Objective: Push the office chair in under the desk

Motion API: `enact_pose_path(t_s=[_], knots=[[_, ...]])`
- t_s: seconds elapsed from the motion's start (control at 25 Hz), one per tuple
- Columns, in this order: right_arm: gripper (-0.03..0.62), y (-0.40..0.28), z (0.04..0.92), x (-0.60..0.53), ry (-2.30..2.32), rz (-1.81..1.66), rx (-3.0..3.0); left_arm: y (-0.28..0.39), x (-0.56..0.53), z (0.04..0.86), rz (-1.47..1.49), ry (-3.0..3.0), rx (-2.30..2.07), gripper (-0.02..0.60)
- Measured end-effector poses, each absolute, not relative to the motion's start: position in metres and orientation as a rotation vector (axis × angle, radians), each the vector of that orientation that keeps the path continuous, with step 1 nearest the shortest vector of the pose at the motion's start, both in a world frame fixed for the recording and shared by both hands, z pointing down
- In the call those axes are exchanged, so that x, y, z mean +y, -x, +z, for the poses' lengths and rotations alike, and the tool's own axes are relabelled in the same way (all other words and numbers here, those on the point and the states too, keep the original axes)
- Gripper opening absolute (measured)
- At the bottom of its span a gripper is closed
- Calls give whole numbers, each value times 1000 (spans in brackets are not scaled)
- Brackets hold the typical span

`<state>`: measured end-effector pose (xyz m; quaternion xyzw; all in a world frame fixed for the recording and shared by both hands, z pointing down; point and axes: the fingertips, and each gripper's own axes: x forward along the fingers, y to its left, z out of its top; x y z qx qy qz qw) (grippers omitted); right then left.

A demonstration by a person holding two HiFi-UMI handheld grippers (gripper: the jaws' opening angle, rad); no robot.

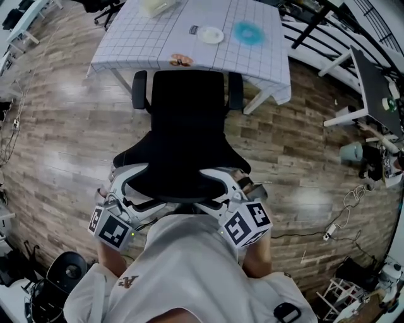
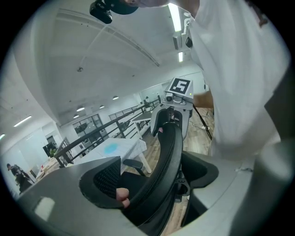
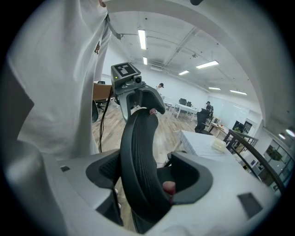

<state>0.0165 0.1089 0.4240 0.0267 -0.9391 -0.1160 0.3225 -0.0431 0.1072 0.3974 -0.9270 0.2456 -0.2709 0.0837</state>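
A black office chair point(image 1: 188, 126) faces the desk point(image 1: 158, 38), which wears a white grid-pattern cloth. The chair's armrests point(image 1: 139, 89) stand just short of the desk's near edge. My left gripper point(image 1: 129, 184) grips the left end of the backrest's top edge, and my right gripper point(image 1: 230, 186) grips the right end. In the left gripper view the ribbed backrest point(image 2: 161, 170) runs between the jaws of the left gripper point(image 2: 147, 186), and a pink pad touches it. The right gripper view shows the same backrest point(image 3: 138, 156) clamped in the right gripper point(image 3: 143, 184).
On the desk lie a white plate point(image 1: 211, 35), a blue disc point(image 1: 247, 31), a small snack item point(image 1: 181, 60) and a beige box point(image 1: 154, 6). Another desk point(image 1: 379, 82) stands at the right, with a bucket point(image 1: 352, 151) and floor cables point(image 1: 341, 221) nearby.
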Motion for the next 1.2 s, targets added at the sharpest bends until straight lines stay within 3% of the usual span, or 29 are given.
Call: enact_pose_path(t_s=[1.2], knots=[[324, 22, 426, 52, -130, -292, -2445, 82, 48, 399, -789, 2774, 658, 413]])
